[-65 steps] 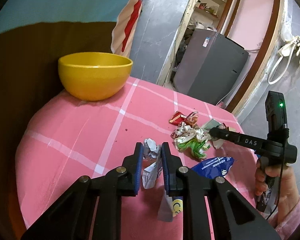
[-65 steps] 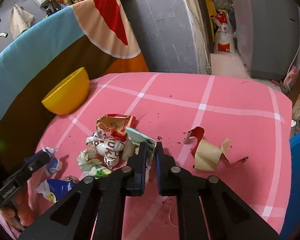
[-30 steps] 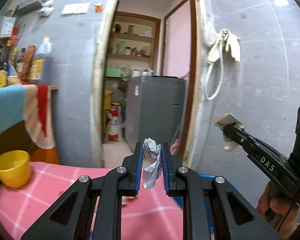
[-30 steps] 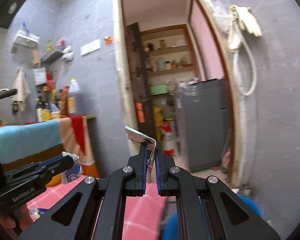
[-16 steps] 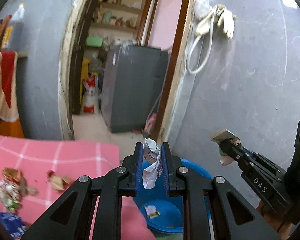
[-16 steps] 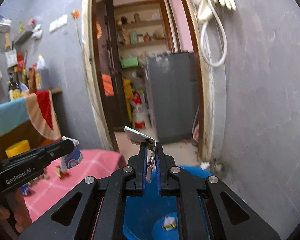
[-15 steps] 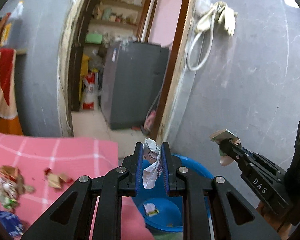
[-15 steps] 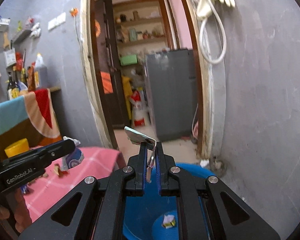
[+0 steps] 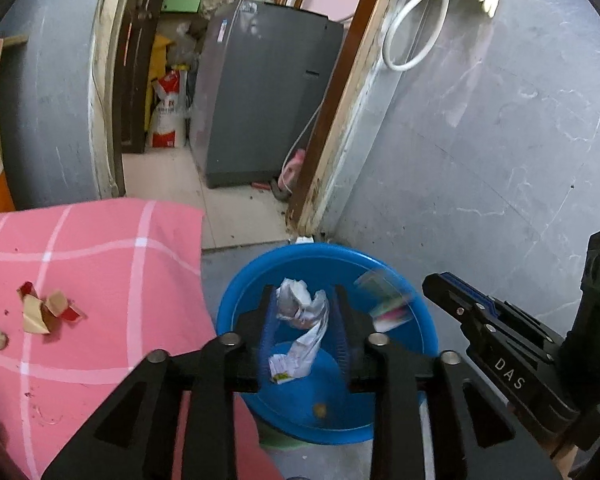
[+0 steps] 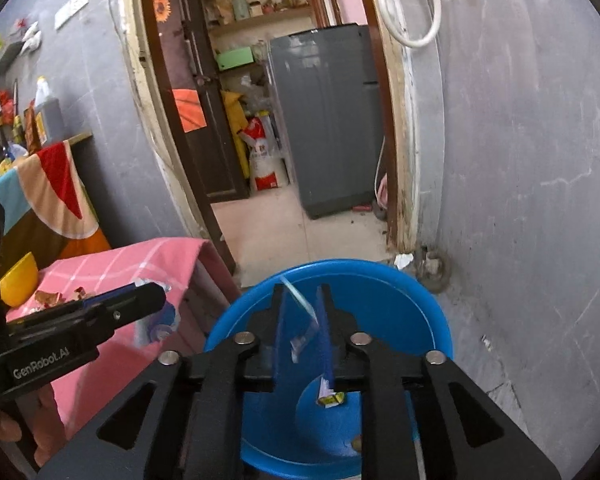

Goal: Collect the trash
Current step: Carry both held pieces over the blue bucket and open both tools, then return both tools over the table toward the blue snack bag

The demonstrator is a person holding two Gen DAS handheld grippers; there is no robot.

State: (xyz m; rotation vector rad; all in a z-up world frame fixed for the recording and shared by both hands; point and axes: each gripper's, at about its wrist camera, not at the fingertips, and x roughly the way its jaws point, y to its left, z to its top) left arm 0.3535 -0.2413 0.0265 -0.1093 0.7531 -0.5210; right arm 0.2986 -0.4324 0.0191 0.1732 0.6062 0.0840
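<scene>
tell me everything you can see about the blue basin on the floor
The blue basin is a round, shallow tub, plastic by its look, sitting on the grey floor beside the pink-clothed table, near the door frame. Its inner bottom holds a small yellow-printed scrap and a brown crumb. Both open claws hover above it, their wrappers dropping toward it.

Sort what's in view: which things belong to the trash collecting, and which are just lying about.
Belongs to the job:
- blue basin
- crumpled white wrapper between the open left tool
- blurred wrapper over the basin, by the open right tool
- paper scraps on the pink tablecloth

Just lying about:
- yellow bowl
- grey appliance
- white hose
- red-and-white sack
</scene>
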